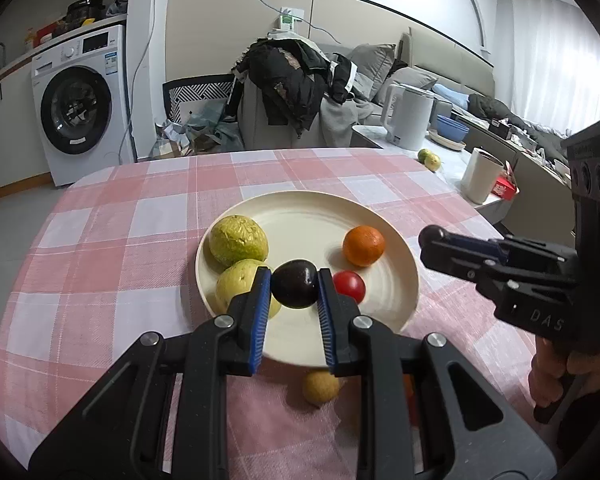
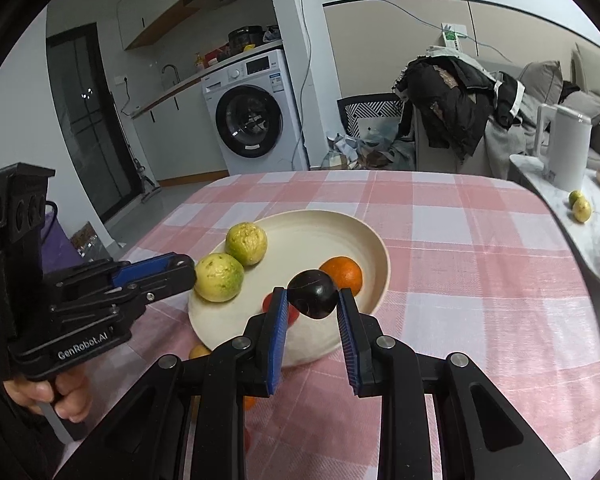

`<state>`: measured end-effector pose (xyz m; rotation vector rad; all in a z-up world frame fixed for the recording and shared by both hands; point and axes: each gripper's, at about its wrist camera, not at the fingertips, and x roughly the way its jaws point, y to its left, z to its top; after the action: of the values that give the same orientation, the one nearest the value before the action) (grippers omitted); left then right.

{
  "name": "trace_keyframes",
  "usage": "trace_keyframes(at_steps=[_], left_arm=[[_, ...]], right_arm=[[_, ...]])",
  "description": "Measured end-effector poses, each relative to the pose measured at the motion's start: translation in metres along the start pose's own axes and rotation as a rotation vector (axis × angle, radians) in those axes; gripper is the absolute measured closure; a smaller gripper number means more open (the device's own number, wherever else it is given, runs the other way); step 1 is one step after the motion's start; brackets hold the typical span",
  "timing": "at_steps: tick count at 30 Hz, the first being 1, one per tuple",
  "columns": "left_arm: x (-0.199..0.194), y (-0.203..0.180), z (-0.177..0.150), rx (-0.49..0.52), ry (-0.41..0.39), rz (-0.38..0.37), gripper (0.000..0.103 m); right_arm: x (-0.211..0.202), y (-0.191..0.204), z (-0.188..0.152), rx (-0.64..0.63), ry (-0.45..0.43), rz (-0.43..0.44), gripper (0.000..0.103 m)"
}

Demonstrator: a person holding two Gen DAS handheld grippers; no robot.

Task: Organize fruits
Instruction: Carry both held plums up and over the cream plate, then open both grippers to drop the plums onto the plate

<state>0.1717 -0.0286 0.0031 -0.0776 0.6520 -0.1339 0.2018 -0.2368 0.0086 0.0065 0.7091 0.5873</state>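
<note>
Left wrist view: most of the sorting looks done. The cream plate (image 1: 400, 280) on the pink checked tablecloth (image 1: 100, 260) already carries two guavas (image 1: 238, 240), an orange (image 1: 363, 245), a red tomato (image 1: 350, 286) and a dark plum (image 1: 294, 284). I judge that what is left is a small yellow-brown fruit (image 1: 320, 388) lying on the cloth just off the plate's near rim, plus something orange half hidden behind my finger. My left gripper (image 1: 293, 300) points down at the plate. The plum shows in the narrow gap between the blue pads, but it rests on the plate beyond them, not in my grip. My right gripper (image 1: 432, 238) comes in from the right side over the plate's edge, with its tips together and nothing in them.

Right wrist view: here the plum again lines up between the right gripper's pads, just in front of the orange, lying on the plate and apart from the fingers. The left gripper, seen from the side, is closed and empty, with its tip just beside the nearer guava. The stray yellow fruit sits on the cloth below and between both grippers, close under their fingers. Two more fruits (image 2: 580, 206) lie well apart on a side counter.
</note>
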Motion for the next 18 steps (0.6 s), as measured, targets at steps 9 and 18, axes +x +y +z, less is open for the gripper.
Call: trace_keyframes(at_steps=[9,18], left_arm=[[0.023,-0.004,0.004,0.001,-0.024,0.014,0.083],[0.036,-0.003,0.0,0.006,-0.029,0.044,0.083]], right_arm=[[0.021,-0.004,0.004,0.048,0.007,-0.028,0.077],[0.03,-0.004,0.003,0.037,0.015,-0.043,0.077]])
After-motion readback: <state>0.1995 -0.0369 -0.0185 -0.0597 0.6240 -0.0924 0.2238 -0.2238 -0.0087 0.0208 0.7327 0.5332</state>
